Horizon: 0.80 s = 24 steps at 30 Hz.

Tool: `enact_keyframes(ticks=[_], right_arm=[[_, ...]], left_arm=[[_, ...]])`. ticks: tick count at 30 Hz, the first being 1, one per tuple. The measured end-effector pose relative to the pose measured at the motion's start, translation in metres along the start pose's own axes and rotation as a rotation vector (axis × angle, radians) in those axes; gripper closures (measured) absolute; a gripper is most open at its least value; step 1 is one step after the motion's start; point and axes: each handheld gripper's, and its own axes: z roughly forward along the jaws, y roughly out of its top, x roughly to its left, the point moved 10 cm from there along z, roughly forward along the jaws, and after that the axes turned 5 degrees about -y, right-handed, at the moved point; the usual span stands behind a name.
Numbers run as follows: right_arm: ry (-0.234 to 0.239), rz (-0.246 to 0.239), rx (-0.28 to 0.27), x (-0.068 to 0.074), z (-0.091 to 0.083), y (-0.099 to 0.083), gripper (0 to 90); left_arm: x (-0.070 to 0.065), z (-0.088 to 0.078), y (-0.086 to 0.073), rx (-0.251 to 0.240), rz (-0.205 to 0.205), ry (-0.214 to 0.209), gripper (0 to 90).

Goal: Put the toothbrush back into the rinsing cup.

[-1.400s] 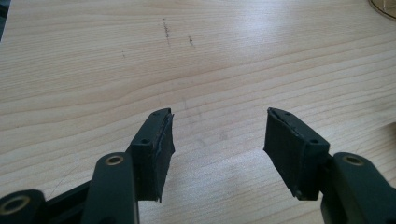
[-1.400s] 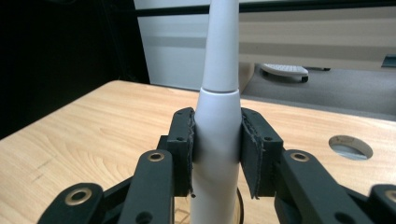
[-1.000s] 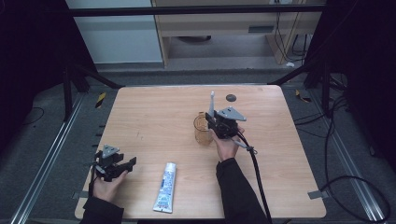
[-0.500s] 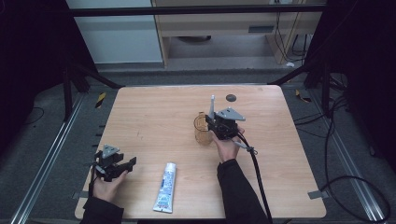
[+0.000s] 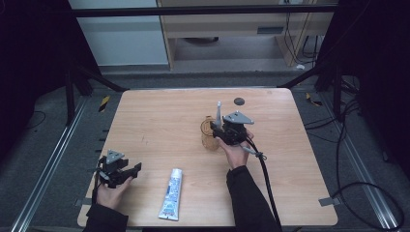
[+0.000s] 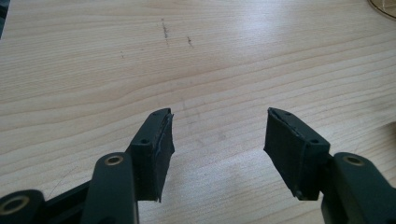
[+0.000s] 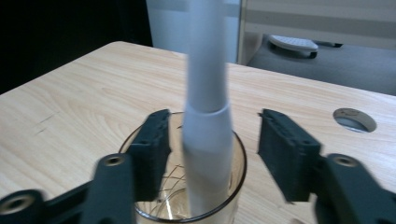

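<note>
Black rubber-padded jaws of your right gripper have just been opening; they now stand apart on either side of the white, smooth plastic toothbrush handle, no pad touching it. That handle stands nearly upright in the clear amber-tinted drinking glass, near the middle of the pale wood-grain counter. Judge the handle light, stiff and slippery: retake it at its thicker lower collar, squarely. The glass looks fragile and easily tipped, so avoid nudging its rim. Your left gripper rests open and empty near the counter's near-left corner. Between your hands lies a soft white-and-blue toothpaste tube.
</note>
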Motion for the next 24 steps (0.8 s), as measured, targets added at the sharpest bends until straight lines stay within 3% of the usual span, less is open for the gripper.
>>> enact_keyframes(ticks=[11,24], right_arm=[[0.045,-0.007,0.037,0.005,-0.017,0.001,21.7],[0.051,-0.033,0.079,-0.014,-0.059,-0.010,18.1]], left_arm=[[-0.002,-0.001,0.001,-0.010,0.001,-0.003,40.7],[-0.012,-0.005,0.003,-0.018,0.009,-0.031,45.0]])
